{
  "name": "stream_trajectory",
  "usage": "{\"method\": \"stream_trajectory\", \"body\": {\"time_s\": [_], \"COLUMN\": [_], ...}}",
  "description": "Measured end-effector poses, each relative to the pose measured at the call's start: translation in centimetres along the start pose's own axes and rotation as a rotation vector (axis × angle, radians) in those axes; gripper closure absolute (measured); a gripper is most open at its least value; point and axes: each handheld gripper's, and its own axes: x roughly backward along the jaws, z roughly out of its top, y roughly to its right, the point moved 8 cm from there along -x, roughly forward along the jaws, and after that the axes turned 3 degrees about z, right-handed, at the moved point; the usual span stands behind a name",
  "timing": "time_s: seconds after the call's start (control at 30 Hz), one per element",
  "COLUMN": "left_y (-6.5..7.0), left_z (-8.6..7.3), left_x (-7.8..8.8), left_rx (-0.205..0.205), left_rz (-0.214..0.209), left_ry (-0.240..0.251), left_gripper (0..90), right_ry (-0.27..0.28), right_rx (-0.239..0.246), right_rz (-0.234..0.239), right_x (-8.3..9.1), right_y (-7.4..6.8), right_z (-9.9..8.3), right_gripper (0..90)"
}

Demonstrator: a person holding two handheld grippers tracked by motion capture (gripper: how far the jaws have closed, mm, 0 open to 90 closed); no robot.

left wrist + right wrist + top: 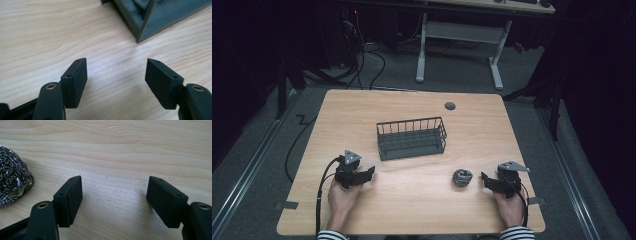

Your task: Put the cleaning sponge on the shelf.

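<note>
Jaws apart on both grippers, nothing held.

High view: wire basket (pixel 412 138) mid-table = landmark. Left gripper (pixel 362 175) sits near-left of basket. Right gripper (pixel 488 180) near-right of it, steel scourer (pixel 462 177) just beside its tips, apart from basket.

Left gripper view: basket corner (pixel 147 22) ahead, bare wood betw. jaws. Risk: a fwd push would shove basket.

Right gripper view: scourer (pixel 12 175) off to the side, outside jaw gap. Risk: closing now grabs air; springy wire may snag or squash unevenly.

No brands/labels/writing legible.
</note>
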Motion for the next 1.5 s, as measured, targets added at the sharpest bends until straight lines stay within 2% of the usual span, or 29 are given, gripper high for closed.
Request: {"method": "stream_trajectory", "body": {"time_s": [0.13, 0.3, 0.47, 0.63, 0.73, 0.8, 1.03, 1.17, 1.23, 1.3, 1.5], "left_y": [-0.6, -1.0, -1.3, -1.5, -1.5, -1.4, -1.4, -1.4, -1.4, -1.4, -1.4], "left_z": [-0.7, -0.9, -1.2, -1.3, -1.3, -1.3, -1.3, -1.3, -1.3, -1.3, -1.3], "left_x": [0.1, 0.2, 0.3, 0.3, 0.3, 0.3, 0.3, 0.3, 0.3, 0.3, 0.3], "left_rx": [0.014, -0.002, 0.007, 0.017, 0.018, 0.017, 0.017, 0.017, 0.017, 0.017, 0.017], "left_rz": [0.022, 0.048, 0.056, 0.069, 0.073, 0.075, 0.071, 0.072, 0.071, 0.072, 0.071], "left_ry": [0.000, -0.006, 0.026, 0.024, 0.023, 0.022, 0.020, 0.020, 0.020, 0.020, 0.020], "left_gripper": [34.4, 32.9, 32.4, 29.9, 29.0, 28.5, 27.0, 27.0, 27.0, 27.0, 26.9], "right_ry": [0.000, 0.000, 0.001, 0.016, 0.044, 0.050, 0.075, 0.079, 0.072, 0.069, 0.058], "right_rx": [0.000, 0.001, 0.000, -0.003, 0.006, 0.012, 0.078, 0.127, 0.161, 0.168, 0.172], "right_rz": [0.000, 0.001, 0.003, 0.031, 0.053, 0.073, 0.133, 0.181, 0.199, 0.232, 0.250], "right_x": [0.0, 0.0, 0.1, 0.5, 1.5, 2.0, 4.0, 4.9, 4.8, 4.5, 2.9], "right_y": [0.0, 0.0, 0.0, -0.2, -0.6, -1.0, -3.2, -5.4, -6.3, -7.0, -8.3], "right_z": [0.0, 0.0, -0.1, -0.1, -0.2, -0.4, -1.3, -1.3, -1.0, -0.6, 0.8], "right_gripper": [29.3, 29.3, 30.4, 30.6, 31.6, 31.5, 29.1, 26.5, 24.3, 23.5, 19.9]}}
